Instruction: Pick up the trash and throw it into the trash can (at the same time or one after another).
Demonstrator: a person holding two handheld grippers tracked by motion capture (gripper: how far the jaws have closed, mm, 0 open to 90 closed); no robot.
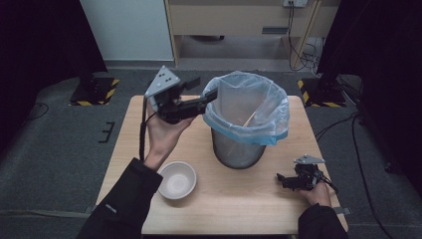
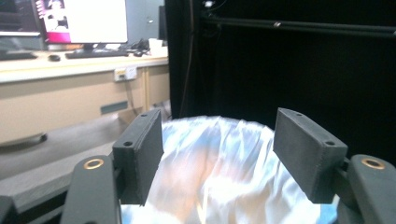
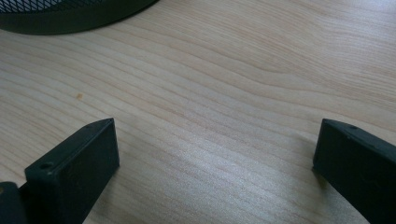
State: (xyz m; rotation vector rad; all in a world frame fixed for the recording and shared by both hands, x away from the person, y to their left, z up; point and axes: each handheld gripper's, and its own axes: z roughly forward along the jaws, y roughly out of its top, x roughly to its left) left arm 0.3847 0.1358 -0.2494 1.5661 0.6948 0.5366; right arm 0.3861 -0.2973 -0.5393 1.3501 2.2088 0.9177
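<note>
A dark mesh bin point(image 1: 238, 150) with a pale blue plastic liner point(image 1: 278, 117) stands mid-table. A thin wooden stick point(image 1: 250, 118) leans inside it. My left gripper point(image 1: 203, 89) is held up in the air at the bin's left rim, pointing toward it, jaws open with nothing between them. In the left gripper view its jaws point(image 2: 217, 154) frame the crumpled liner point(image 2: 219, 158) just ahead. My right gripper point(image 1: 283, 180) rests low on the table at the right front, open. Its jaws point(image 3: 215, 154) stand wide over bare wood, with the bin's base point(image 3: 70, 18) farther off.
An empty white bowl point(image 1: 176, 180) sits on the wooden table point(image 1: 224, 209) at the front left, beside my left forearm. Black curtains flank the table on both sides. A desk point(image 2: 56, 65) with a monitor stands beyond.
</note>
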